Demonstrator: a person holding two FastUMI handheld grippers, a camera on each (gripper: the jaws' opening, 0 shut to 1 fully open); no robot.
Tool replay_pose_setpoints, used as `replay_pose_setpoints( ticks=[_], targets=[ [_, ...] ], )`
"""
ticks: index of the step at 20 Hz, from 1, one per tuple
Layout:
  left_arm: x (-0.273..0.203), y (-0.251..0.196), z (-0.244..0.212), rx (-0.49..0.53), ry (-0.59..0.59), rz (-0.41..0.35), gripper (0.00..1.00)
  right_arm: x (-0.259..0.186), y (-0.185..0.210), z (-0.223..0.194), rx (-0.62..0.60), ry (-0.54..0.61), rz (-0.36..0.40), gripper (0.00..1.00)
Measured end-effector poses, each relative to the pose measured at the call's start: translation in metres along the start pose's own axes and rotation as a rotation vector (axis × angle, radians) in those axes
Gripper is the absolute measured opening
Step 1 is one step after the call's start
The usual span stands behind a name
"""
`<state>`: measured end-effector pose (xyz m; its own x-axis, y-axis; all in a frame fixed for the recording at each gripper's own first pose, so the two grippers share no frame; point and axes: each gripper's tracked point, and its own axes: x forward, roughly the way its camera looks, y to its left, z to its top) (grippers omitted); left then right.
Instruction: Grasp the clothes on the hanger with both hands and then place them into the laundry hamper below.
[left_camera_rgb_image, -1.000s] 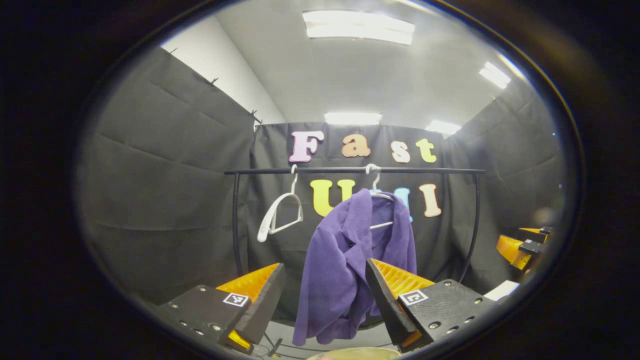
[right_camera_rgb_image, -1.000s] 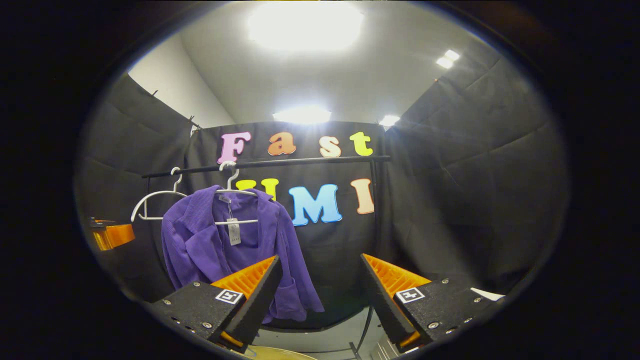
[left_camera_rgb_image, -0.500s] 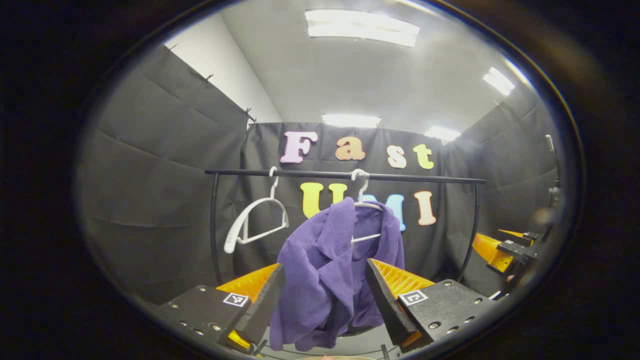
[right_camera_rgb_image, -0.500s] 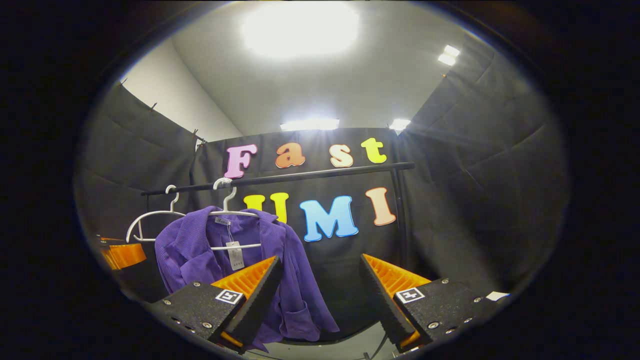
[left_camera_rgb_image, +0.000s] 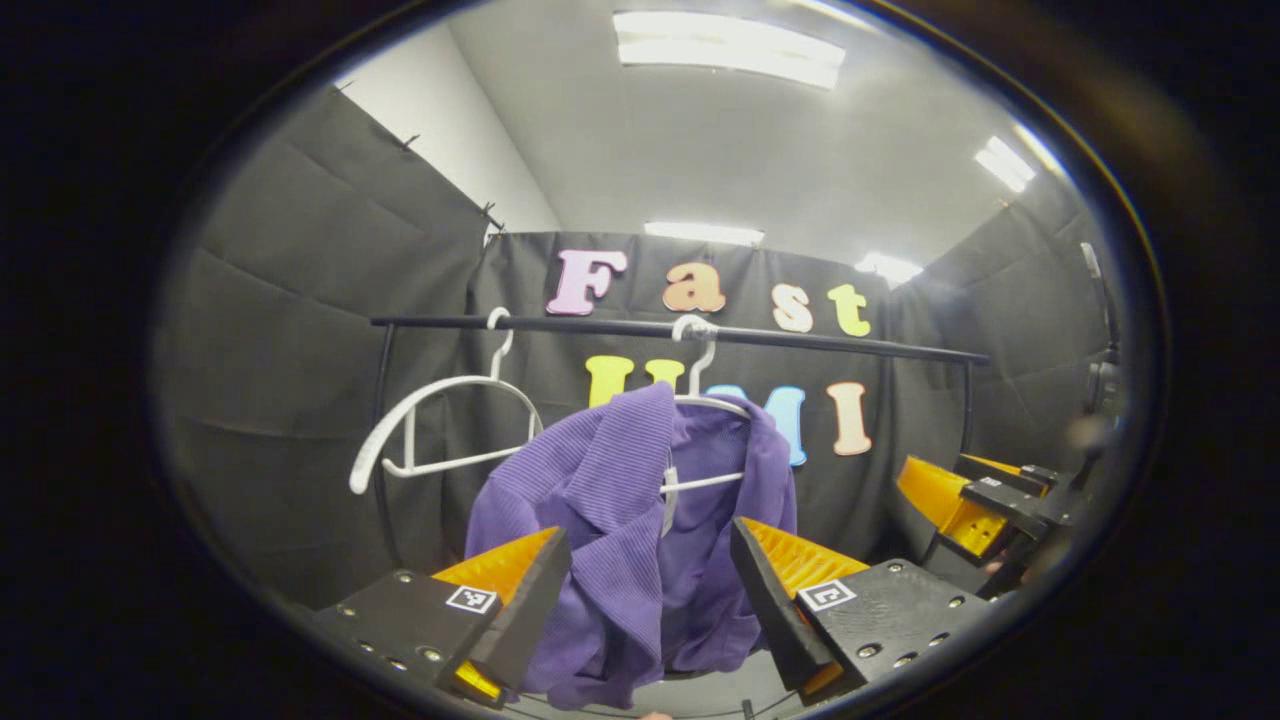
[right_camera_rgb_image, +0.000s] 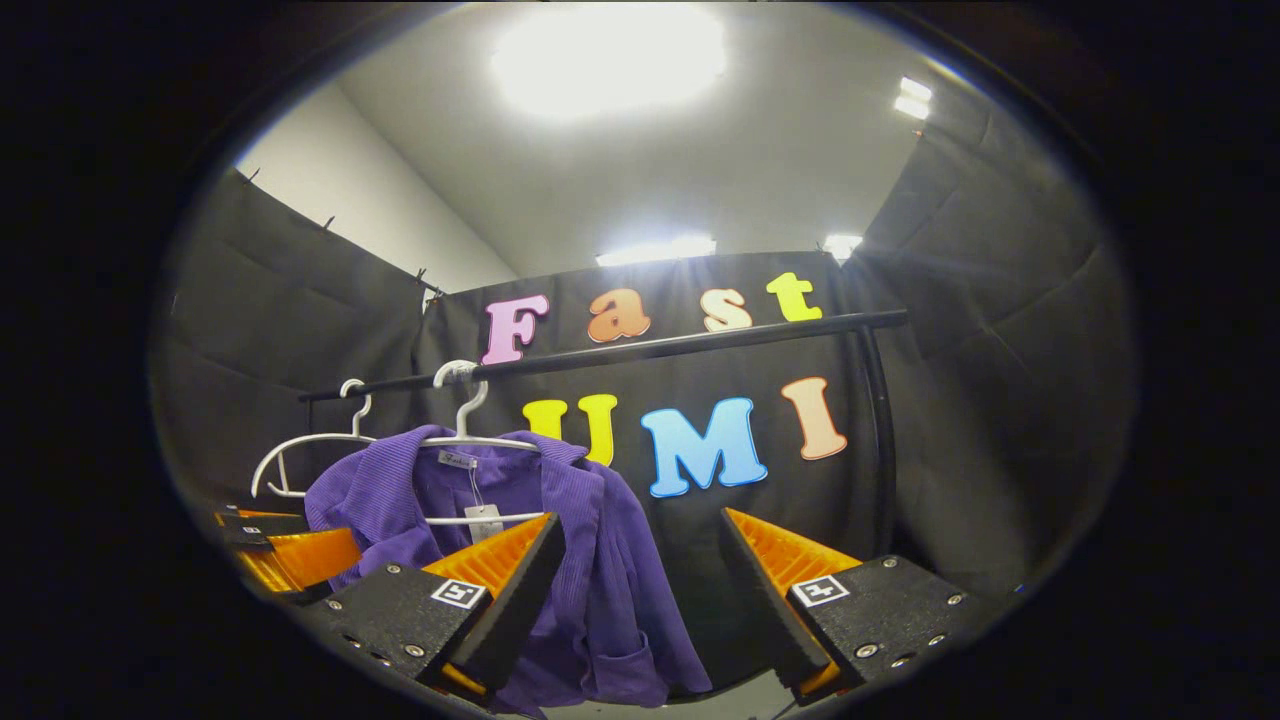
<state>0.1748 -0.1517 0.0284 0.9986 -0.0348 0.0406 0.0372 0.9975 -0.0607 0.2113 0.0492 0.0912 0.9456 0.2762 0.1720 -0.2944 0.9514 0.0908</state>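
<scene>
One purple shirt (left_camera_rgb_image: 640, 530) is hung on a white hanger (left_camera_rgb_image: 700, 405) from a black rail (left_camera_rgb_image: 680, 332), open at the front, with its lower hem seen behind and between the fingers in the left gripper view. A small neck label (right_camera_rgb_image: 458, 459) and a pale hang tag (right_camera_rgb_image: 484, 517) are seen inside the collar in the right gripper view; the writing on both is too small to be read. A second white hanger (left_camera_rgb_image: 440, 430) is hung bare on the same rail, to the left of the shirt.

The left gripper (left_camera_rgb_image: 648, 600) is held wide open in front of the shirt, level with its lower half, and nothing is pressed between its fingers. The right gripper (right_camera_rgb_image: 640, 590) is likewise held wide open and empty, pointed at the black cloth wall to the right of the shirt, whose right edge is overlapped by its left finger (right_camera_rgb_image: 505, 590) in that view. In the left gripper view the right gripper is seen farther off at the right edge, apart from the shirt.
</scene>
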Motion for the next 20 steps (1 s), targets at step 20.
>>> replay_pose_setpoints(
  ticks=[20],
  targets=[
    [0.099,0.021,-0.065,0.12,0.093,0.246,0.93,0.115,0.049,-0.077,0.044,0.116,0.215,0.94]
  ],
)
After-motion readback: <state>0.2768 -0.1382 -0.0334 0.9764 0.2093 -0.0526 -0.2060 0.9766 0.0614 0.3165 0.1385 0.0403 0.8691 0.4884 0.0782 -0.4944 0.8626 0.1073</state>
